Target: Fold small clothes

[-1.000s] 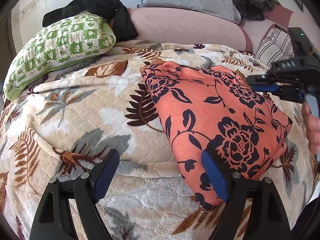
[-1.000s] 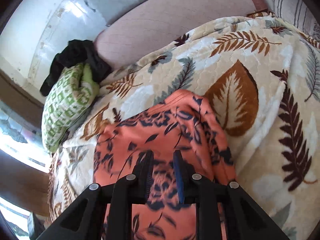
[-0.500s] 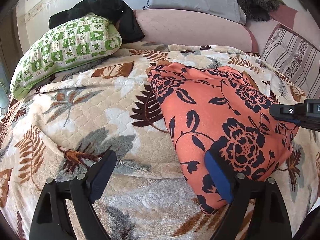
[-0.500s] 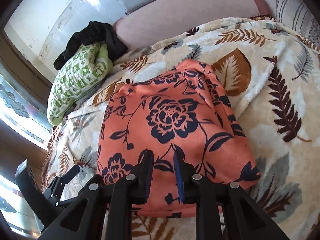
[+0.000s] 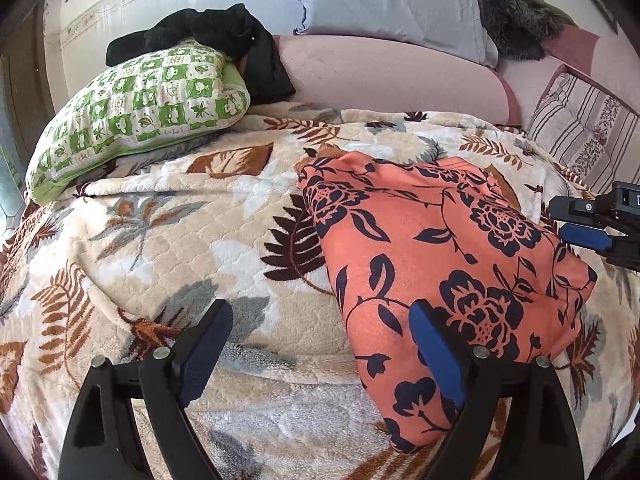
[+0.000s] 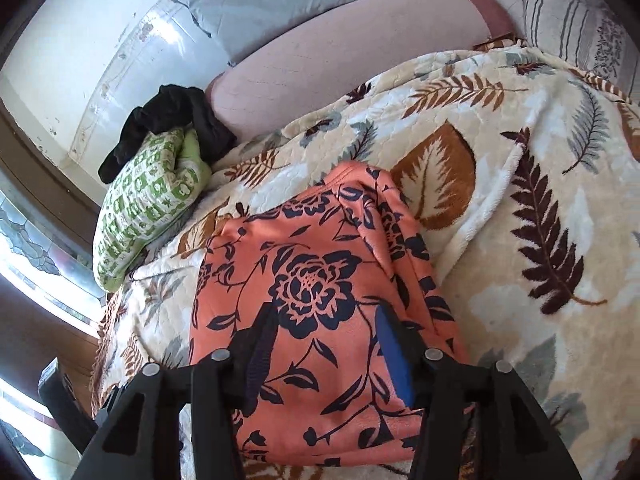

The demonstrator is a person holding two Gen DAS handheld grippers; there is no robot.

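Observation:
A folded orange garment with a dark floral print (image 5: 440, 264) lies on the leaf-patterned blanket (image 5: 180, 248). My left gripper (image 5: 320, 344) is open and empty at the garment's near left edge; its right finger (image 5: 436, 356) is over the fabric. My right gripper (image 6: 324, 340) is open above the garment (image 6: 316, 280) and holds nothing. The right gripper also shows at the right edge of the left wrist view (image 5: 592, 228).
A green-and-white patterned pillow (image 5: 136, 112) with a black garment (image 5: 224, 40) on it lies at the back left. A pink bolster (image 5: 392, 76), a grey pillow (image 5: 384, 0) and a striped cushion (image 5: 588, 132) are at the back.
My right gripper has opened; it was shut before. It pulled back from the garment and now sits low over its near part. The left gripper stayed open and barely moved.

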